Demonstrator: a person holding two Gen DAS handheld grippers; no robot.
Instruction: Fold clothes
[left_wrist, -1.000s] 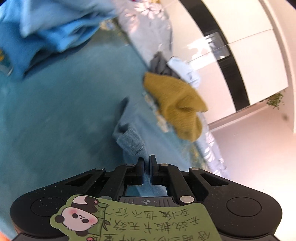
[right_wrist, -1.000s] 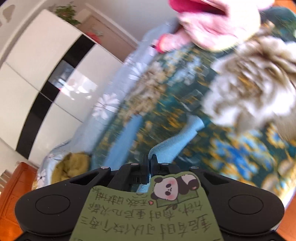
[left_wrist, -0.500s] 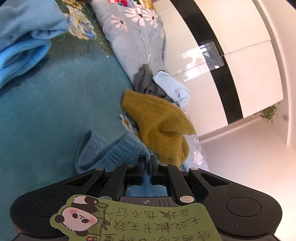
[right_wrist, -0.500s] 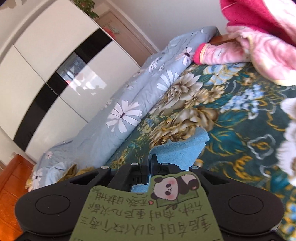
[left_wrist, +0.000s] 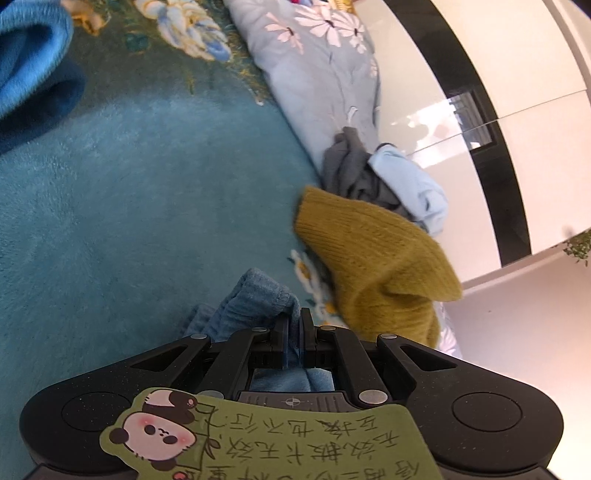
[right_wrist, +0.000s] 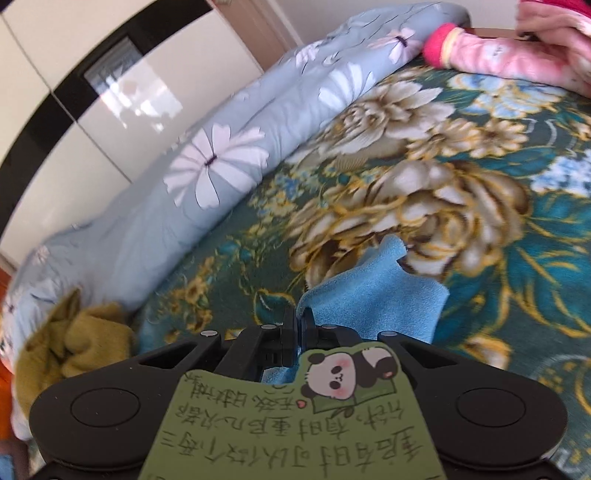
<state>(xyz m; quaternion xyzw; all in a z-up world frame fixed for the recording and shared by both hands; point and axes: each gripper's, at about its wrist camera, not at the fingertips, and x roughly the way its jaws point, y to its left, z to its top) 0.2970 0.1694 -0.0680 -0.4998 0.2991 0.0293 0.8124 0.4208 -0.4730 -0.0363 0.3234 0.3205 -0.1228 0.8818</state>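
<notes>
My left gripper (left_wrist: 294, 319) is shut on a ribbed cuff of a blue garment (left_wrist: 255, 295), bunched just ahead of the jaws, above a teal fleece spread (left_wrist: 110, 192). More of the blue garment lies folded at the far left (left_wrist: 29, 66). My right gripper (right_wrist: 298, 317) is shut on a corner of the light blue garment (right_wrist: 373, 295), which spreads ahead and right of the jaws over the flowered bedspread (right_wrist: 424, 192).
A mustard knit sweater (left_wrist: 376, 258) lies right of the left gripper and shows low left in the right wrist view (right_wrist: 70, 347). A grey garment (left_wrist: 351, 173) and a pale blue one (left_wrist: 410, 181) lie behind it. A grey floral duvet (right_wrist: 207, 173), pink clothes (right_wrist: 517, 55) and a white wardrobe (left_wrist: 480, 92) border the bed.
Both grippers stayed shut on the blue garment and moved with it. The left view swung toward the sweater and the cuff bunched up at the jaws. The right view sank closer to the bedspread.
</notes>
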